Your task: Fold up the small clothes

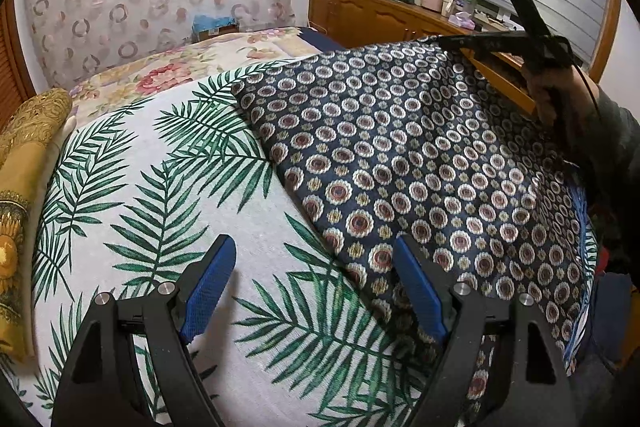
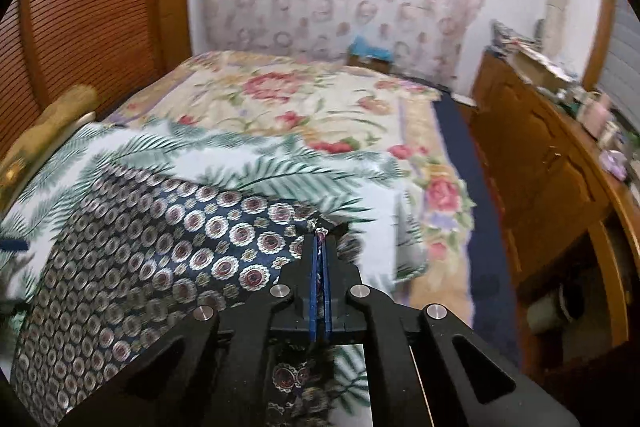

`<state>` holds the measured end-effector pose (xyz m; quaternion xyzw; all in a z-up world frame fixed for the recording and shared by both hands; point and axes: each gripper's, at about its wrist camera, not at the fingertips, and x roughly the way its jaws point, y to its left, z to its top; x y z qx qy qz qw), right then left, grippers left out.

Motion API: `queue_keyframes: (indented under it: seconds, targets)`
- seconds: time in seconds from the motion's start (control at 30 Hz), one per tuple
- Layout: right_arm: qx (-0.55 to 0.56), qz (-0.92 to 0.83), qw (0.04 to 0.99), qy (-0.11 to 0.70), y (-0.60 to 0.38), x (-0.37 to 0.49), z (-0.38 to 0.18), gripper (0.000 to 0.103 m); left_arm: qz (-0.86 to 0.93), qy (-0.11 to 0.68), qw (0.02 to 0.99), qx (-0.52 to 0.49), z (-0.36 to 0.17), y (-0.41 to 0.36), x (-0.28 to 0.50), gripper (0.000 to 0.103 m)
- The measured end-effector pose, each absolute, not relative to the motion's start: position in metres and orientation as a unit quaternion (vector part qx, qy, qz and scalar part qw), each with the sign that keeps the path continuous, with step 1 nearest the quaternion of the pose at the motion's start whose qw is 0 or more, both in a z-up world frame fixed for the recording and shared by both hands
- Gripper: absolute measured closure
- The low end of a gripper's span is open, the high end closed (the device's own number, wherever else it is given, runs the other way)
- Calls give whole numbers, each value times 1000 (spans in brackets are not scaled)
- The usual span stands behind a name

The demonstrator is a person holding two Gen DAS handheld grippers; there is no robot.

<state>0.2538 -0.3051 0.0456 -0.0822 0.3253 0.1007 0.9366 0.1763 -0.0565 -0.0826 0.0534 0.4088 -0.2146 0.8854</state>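
The garment [image 1: 400,163] lies spread at the right of the frame, no fold visible yet. The right gripper [image 2: 320,247] pinches its corner; the left gripper [image 1: 316,287] hangs wide open, empty, over its near edge.

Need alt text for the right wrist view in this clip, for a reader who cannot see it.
The right gripper, jaws shut, pinches a corner of a navy medallion-print garment lying on a white palm-leaf cloth spread over a bed. Beyond lies a floral bedspread; a wooden cabinet stands to the right.
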Motion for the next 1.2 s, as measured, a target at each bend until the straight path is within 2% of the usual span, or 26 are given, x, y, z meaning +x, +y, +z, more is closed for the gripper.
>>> queue_keyframes:
  seconds: [0.1, 0.3, 0.37, 0.4, 1.0, 1.2]
  targets:
    - [-78, 97, 937, 327, -301, 252, 48, 100, -214, 406, 887, 56, -80, -58, 171, 21]
    - [-81, 112, 937, 322, -291, 227, 55, 70, -215, 399, 890, 56, -73, -59, 156, 21]
    - [-85, 117, 936, 319, -292, 215, 61, 51, -215, 395, 891, 57, -71, -60, 149, 21]
    - [-86, 119, 937, 317, -291, 207, 61, 49, -215, 393, 892, 57, -70, -61, 146, 21]
    - [-88, 156, 929, 323, -291, 70, 41, 48, -239, 408, 880, 49, -82, -70, 81, 21]
    - [-86, 158, 926, 332, -294, 36, 33, 48, -267, 421, 866, 37, -87, -76, 66, 31]
